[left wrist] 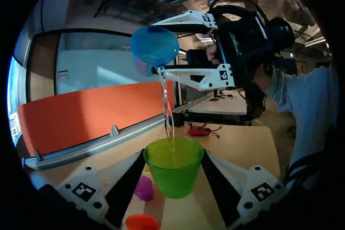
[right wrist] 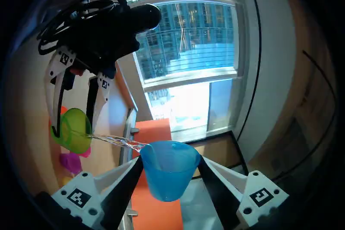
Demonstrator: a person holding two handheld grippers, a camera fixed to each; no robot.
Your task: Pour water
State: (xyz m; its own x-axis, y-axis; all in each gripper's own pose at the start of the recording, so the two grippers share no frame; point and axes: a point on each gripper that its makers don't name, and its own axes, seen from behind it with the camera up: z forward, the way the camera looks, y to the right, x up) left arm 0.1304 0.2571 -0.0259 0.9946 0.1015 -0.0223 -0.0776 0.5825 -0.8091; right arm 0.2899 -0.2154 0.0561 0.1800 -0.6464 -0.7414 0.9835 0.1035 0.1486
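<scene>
Left gripper view: wooden table (left wrist: 241,139); orange partition (left wrist: 86,113)

On the wooden tabletop (left wrist: 246,144) stand a small purple cup (left wrist: 143,188) and, near it, an orange cup (left wrist: 141,222). Farther back lies a red object (left wrist: 199,131) with black cables. An orange partition (left wrist: 86,118) runs along the tabletop's edge.

Table (left wrist: 241,144): light wood, top mostly bare. Near left: purple cup (left wrist: 143,188) standing on the wood. Orange cup (left wrist: 141,222) just beside it, nearer still, cut off by the view's edge. Far side, middle: small red object (left wrist: 199,131) lying flat, black cables trailing from it across the wood. Grey rail (left wrist: 114,135) runs along the left edge.
</scene>
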